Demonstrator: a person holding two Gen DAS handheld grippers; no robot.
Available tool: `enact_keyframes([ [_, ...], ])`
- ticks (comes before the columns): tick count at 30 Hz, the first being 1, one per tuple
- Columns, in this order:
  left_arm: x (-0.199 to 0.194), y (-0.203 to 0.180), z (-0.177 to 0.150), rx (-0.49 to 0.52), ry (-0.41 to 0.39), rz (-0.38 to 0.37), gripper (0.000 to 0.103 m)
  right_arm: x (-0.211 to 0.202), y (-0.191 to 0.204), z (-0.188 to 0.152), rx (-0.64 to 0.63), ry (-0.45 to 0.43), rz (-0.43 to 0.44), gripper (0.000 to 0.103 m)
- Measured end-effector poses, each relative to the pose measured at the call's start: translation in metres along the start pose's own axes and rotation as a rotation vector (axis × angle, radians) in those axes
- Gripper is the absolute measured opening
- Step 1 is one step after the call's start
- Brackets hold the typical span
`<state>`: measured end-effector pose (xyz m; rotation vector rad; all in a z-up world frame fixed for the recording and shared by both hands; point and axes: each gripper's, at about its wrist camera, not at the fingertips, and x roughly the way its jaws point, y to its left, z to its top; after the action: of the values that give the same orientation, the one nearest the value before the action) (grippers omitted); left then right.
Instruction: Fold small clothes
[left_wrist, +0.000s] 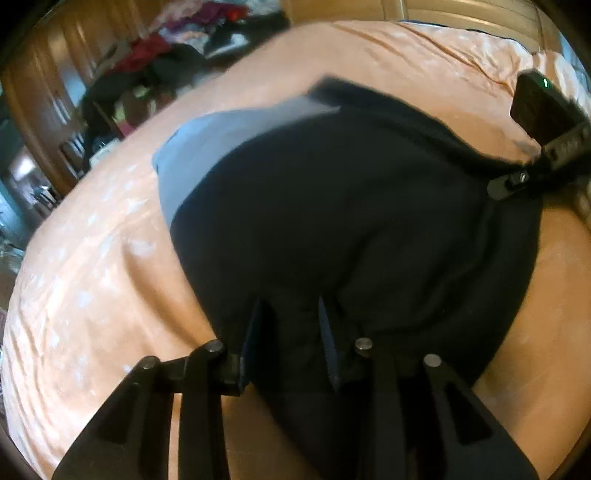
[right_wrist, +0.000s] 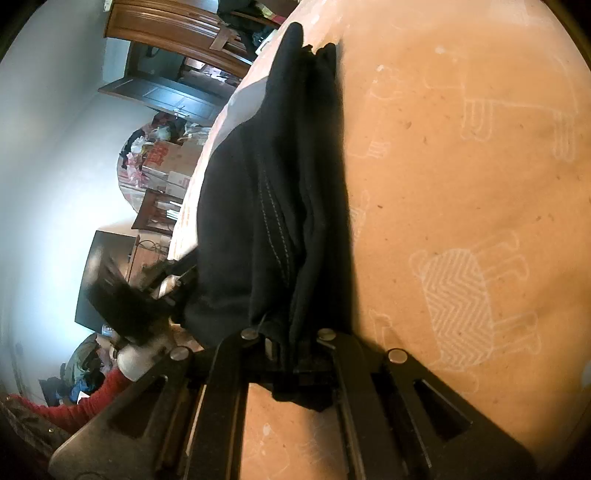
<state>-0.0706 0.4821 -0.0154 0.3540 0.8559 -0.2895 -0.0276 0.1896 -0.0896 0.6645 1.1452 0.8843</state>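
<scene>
Both grippers are clamped on the black garment (left_wrist: 332, 221), one at each end of the same edge. Your left gripper (left_wrist: 291, 343) pinches fabric between its blue-padded fingers (left_wrist: 255, 332); your right gripper (right_wrist: 291, 354) has several bunched layers between its jaws, stitched seam (right_wrist: 273, 221) running away from it. The garment hangs stretched between the two over the orange bed cover (left_wrist: 92, 277), grey inner panel (left_wrist: 207, 147) showing on its far side. Whether the lower part touches the bed I can't tell; the left wrist view is motion-blurred.

Risks as I read them:
- right grip holds a thick wad of layers, so the outer one can slip out if you pull the span tighter
- the left pinch looks shallow, near the fabric edge; a quick swing could pop it loose
- uneven tension between the two ends will skew the fold line and leave the grey panel sticking out
- the cover is soft and already creased, so dragging the garment across it could rumple the lower layer

Lay it down slowly, both ends level
</scene>
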Motion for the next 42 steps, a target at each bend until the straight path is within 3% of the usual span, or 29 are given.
enact_keyframes([
  [4,-0.027,0.039,0.047,-0.105,-0.167,0.002,0.016,-0.002,-0.003,-0.002,-0.004,-0.003,0.010,0.000],
  [6,-0.011,0.061,0.074,-0.113,-0.192,0.031,0.016,-0.002,-0.004,-0.003,-0.003,-0.006,0.013,0.000],
  [7,0.006,0.066,0.082,-0.103,-0.167,0.050,0.016,-0.002,-0.004,-0.004,-0.003,-0.007,0.016,0.000],
  [9,0.076,0.076,0.083,-0.069,0.027,0.113,0.016,-0.003,-0.005,-0.004,-0.003,-0.011,0.028,0.000],
  [10,0.106,0.078,0.077,-0.063,0.081,0.092,0.017,-0.003,-0.005,-0.003,-0.005,-0.012,0.028,0.000],
  [11,0.112,0.076,0.081,-0.050,0.023,0.094,0.017,-0.002,-0.005,-0.003,-0.005,-0.011,0.026,0.000],
  [13,0.117,0.072,0.091,-0.029,0.036,0.108,0.017,-0.003,-0.008,-0.003,-0.006,-0.011,0.033,0.000],
  [16,0.101,0.076,0.094,-0.095,0.026,0.074,0.017,-0.005,-0.011,-0.005,-0.005,-0.011,0.035,0.000],
  [18,0.067,0.081,0.082,-0.157,-0.009,0.070,0.017,-0.005,-0.010,-0.006,-0.005,-0.012,0.035,0.000],
  [20,0.032,0.068,0.065,-0.193,-0.071,0.014,0.017,-0.006,-0.010,-0.005,-0.005,-0.014,0.035,0.000],
  [22,-0.002,0.039,0.040,-0.157,-0.098,-0.047,0.018,-0.006,-0.010,-0.005,-0.005,-0.014,0.035,0.000],
  [24,-0.017,0.012,0.009,-0.090,-0.049,-0.096,0.019,-0.006,-0.011,-0.005,-0.002,-0.014,0.037,0.000],
  [25,-0.010,-0.007,-0.010,-0.027,0.009,-0.085,0.020,-0.006,-0.010,-0.005,-0.002,-0.012,0.039,0.000],
  [26,-0.009,-0.015,-0.022,-0.001,0.009,-0.050,0.020,-0.006,-0.009,-0.005,-0.005,-0.010,0.036,0.000],
  [27,-0.012,-0.018,-0.025,-0.003,-0.015,-0.026,0.020,-0.006,-0.009,-0.005,-0.006,-0.011,0.032,0.000],
  [30,-0.016,-0.013,-0.012,-0.061,0.008,-0.029,0.021,-0.008,-0.005,-0.005,-0.002,-0.014,0.014,0.000],
  [32,-0.017,-0.009,-0.010,-0.091,0.022,-0.021,0.027,-0.011,0.006,-0.005,-0.019,-0.012,-0.047,0.001],
  [34,-0.021,-0.006,-0.013,-0.116,0.033,-0.011,0.032,-0.018,0.026,-0.008,-0.077,-0.027,-0.157,0.009],
  [36,-0.034,-0.010,-0.015,-0.129,0.037,0.014,0.035,-0.030,0.051,-0.014,-0.148,-0.070,-0.323,0.018],
  [37,-0.045,-0.009,-0.017,-0.136,0.033,0.039,0.042,-0.038,0.075,-0.019,-0.235,-0.122,-0.479,0.034],
  [38,-0.063,-0.010,-0.031,-0.151,0.019,0.064,0.045,-0.041,0.093,-0.023,-0.312,-0.175,-0.575,0.043],
  [40,-0.073,-0.006,-0.038,-0.187,0.020,0.102,0.056,-0.036,0.125,-0.031,-0.455,-0.241,-0.627,0.043],
  [42,-0.078,0.003,-0.053,-0.260,0.035,0.141,0.066,-0.004,0.128,-0.030,-0.519,-0.168,-0.627,0.040],
])
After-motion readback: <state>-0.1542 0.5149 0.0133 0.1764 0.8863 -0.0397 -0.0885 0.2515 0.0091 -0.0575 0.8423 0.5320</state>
